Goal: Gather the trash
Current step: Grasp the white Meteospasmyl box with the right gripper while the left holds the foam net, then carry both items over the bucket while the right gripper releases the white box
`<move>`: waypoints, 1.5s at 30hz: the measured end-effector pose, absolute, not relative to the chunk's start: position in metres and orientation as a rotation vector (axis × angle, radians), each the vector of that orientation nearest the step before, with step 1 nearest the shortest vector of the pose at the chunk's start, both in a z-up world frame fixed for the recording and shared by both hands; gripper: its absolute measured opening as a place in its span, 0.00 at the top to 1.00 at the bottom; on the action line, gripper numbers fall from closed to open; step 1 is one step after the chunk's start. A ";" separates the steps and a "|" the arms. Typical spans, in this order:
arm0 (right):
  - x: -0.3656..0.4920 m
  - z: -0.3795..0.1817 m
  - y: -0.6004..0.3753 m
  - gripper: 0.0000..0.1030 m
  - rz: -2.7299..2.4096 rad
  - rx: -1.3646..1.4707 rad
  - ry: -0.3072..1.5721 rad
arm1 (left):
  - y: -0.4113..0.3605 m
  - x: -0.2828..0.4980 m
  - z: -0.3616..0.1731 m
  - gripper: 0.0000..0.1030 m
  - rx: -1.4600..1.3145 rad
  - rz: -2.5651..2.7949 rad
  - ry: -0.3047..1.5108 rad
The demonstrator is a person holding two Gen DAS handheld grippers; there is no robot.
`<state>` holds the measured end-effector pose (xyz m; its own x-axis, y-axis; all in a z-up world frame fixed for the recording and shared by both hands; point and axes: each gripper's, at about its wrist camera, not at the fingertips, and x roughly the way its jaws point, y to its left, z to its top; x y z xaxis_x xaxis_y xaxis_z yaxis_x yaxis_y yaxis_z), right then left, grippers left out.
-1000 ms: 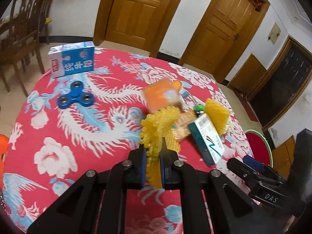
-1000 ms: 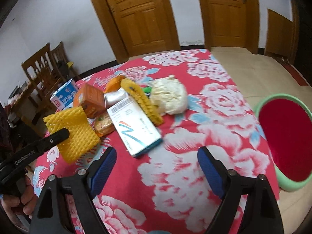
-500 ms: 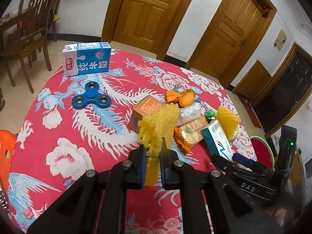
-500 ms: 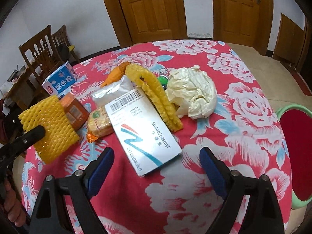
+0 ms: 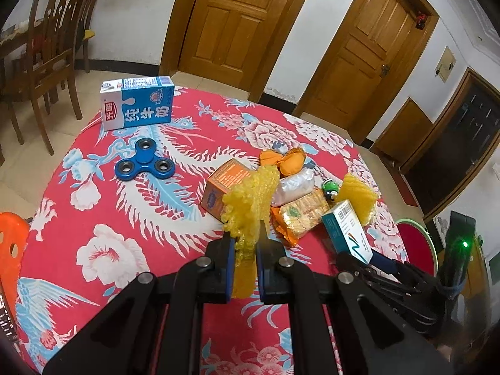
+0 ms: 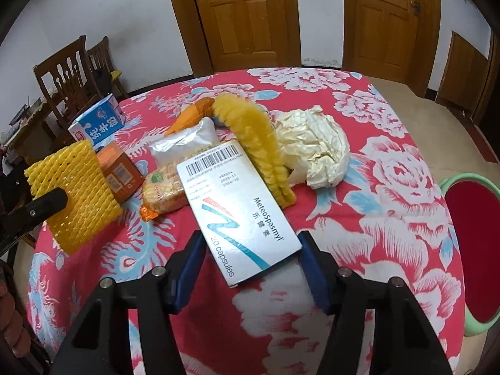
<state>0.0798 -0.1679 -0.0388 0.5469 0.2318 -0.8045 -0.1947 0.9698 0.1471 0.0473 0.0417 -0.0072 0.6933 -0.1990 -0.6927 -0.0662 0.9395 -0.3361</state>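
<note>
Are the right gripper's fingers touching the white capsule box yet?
Cannot tell. In the right wrist view the right gripper straddles the capsule box; its blue pads sit right at the box's corners, but neither contact nor a gap shows plainly.

Even indoor light, moderately bright, soft shadows only. Strong fisheye bend: door frames [image 5: 315, 59] curve, corners go black in both views. Centre sharp, medicine box [image 6: 240, 209] print readable. Faint glare on the silver packet [image 6: 184, 143]. Lower edges slightly soft.
</note>
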 end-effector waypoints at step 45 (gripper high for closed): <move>0.008 0.012 -0.343 0.39 -0.052 0.311 0.798 | -0.118 0.071 0.043 0.90 -0.146 -0.415 0.782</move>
<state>0.0075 -0.3431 0.0123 0.6994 0.0707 -0.7113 0.1629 0.9531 0.2550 0.0707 -0.1178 0.0433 0.6338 -0.4149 -0.6528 0.3086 0.9095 -0.2785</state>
